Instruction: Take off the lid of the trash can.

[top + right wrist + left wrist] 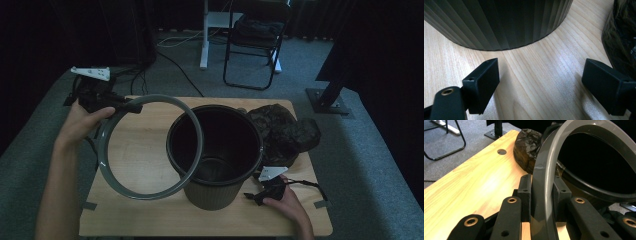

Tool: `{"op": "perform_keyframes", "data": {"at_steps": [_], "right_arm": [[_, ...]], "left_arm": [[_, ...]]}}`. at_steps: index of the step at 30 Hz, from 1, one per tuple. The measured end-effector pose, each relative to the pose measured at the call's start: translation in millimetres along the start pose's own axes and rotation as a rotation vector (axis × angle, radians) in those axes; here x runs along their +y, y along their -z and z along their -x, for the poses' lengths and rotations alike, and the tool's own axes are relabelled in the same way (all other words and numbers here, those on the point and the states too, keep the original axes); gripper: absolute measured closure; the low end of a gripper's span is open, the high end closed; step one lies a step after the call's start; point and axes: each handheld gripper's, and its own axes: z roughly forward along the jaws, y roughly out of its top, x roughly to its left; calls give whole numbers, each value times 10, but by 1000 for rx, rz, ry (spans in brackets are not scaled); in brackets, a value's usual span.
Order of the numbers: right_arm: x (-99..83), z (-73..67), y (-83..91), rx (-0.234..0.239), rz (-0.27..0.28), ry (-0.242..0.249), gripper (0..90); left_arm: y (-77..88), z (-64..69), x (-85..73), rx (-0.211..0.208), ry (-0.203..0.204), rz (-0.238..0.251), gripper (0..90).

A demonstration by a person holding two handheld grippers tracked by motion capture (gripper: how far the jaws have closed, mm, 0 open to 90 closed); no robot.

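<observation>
Right gripper (252, 196): lower right of the high view, low over the table beside the bin's base; a hand (290, 206) holds it from below. In the right gripper view its jaws stand wide apart with bare wood between them, clasping nothing.
Table (145, 150): light wood top, centre of the high view; a small round hole (501, 151) shows near its edge in the upper left of the left gripper view.
Waste bin (215, 150): dark, round, ribbed on the outside, standing upright at the middle of the high view, mouth up, interior dark. Its ribbed wall spans the top of the right gripper view, just beyond the jaws.
Grey ring (150, 145): a large plastic hoop, left of centre in the high view, tilted, its right arc overlapping the bin's left rim. Whether it touches the rim cannot be told.
Left gripper (131, 106): upper left of the high view, held by a hand (82, 122). In the left gripper view its two pads (525, 192) clamp the band of the ring from both sides.
Black bag (285, 132): crumpled plastic lying on the table's far right part, right of the bin and close against it.
Folding chair (255, 40): top centre of the high view, on the grey carpet beyond the table.
</observation>
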Motion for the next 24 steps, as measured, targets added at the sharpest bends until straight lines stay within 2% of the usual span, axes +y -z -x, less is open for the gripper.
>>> {"op": "perform_keyframes", "data": {"at_steps": [24], "right_arm": [[0,2,0,1,1,0,141]], "left_arm": [[179,-95,-287,4,40,-22,735]]}}
